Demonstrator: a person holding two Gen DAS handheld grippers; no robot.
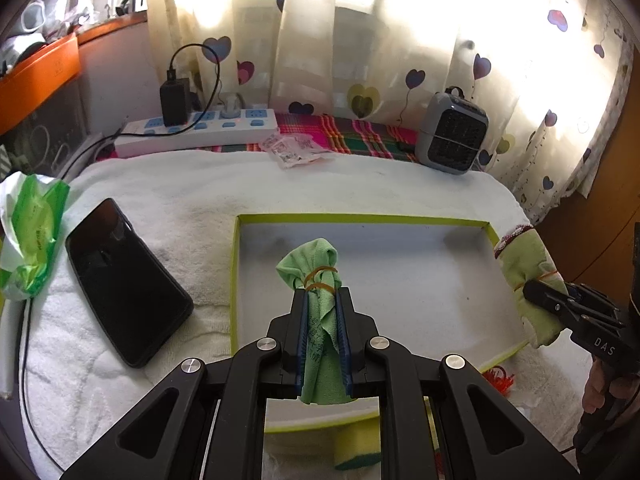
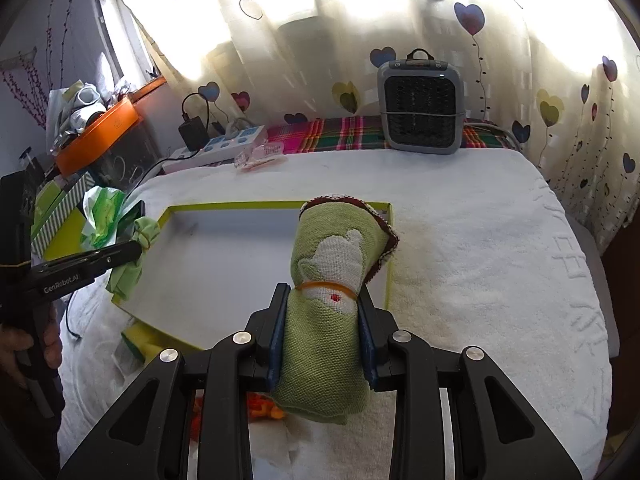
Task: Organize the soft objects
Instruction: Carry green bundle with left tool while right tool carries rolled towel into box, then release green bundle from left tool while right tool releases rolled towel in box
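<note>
I am clamping my left gripper on the thin green cloth roll and my right gripper on the knitted roll, both rolls pointing toward twelve o'clock over the tray.

Two rolled cloths held over the tray

The right gripper clamped a knitted green roll bound by a rubber band, above the lime-rimmed tray on the white towel. At the left, the left gripper pinched a smaller green cloth bundle.
</note>
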